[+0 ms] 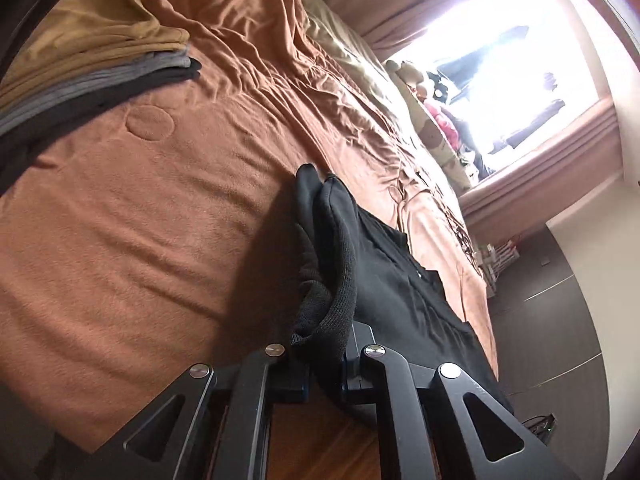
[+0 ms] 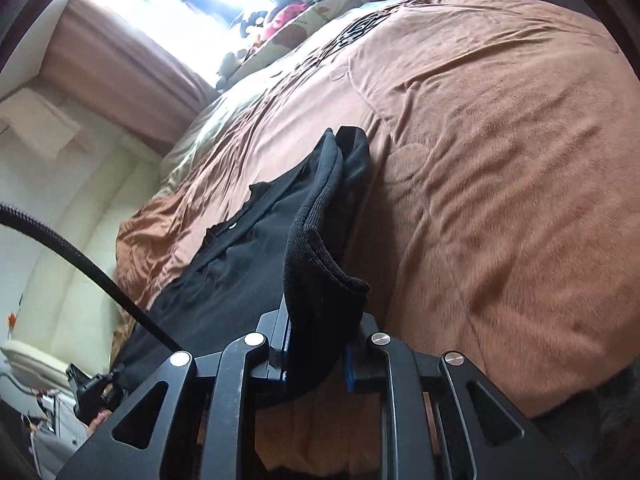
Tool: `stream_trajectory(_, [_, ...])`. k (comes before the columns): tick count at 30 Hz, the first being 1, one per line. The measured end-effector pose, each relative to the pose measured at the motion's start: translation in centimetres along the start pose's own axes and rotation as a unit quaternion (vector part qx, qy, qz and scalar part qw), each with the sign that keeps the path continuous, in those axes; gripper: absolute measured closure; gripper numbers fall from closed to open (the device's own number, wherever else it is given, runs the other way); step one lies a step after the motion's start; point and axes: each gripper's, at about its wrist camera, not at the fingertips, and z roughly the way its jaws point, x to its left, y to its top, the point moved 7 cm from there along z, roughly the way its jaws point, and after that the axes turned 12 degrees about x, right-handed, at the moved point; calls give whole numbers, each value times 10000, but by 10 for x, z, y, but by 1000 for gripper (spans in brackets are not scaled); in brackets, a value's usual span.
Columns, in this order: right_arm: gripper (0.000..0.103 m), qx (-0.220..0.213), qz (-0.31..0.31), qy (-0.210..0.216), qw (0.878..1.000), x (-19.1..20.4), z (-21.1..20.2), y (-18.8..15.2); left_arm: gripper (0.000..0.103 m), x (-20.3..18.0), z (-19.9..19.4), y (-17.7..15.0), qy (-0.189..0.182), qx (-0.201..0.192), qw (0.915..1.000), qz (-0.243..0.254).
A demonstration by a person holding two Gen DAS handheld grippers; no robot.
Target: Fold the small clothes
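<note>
Bed [image 1: 140,220] covered by a rust-brown blanket, folded clothes [image 1: 92,64] stacked far left, black garment [image 1: 408,280] spread at the near edge, its ribbed hem gripped by left gripper [image 1: 326,364] and right gripper [image 2: 316,364] jaws

Left gripper [image 1: 326,364] clamping black garment [image 1: 400,280], brown blanket [image 1: 140,220]
</note>
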Motion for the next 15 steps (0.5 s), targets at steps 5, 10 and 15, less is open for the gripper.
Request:
stream_trajectory(5, [87, 114, -131, -80, 9998, -3, -15, -26, 94, 7, -24, -20, -38, -72, 10000, 16])
stream_trajectory(10, [84, 284, -210, -473, 9983, -7, -15, -48, 93, 20, -39, -43, -21, -100, 9999, -55])
stream_trajectory(15, [71, 213, -361, -1007, 9940, -10, -34, -56, 93, 36, -30, -58, 6, -17, 9999, -134])
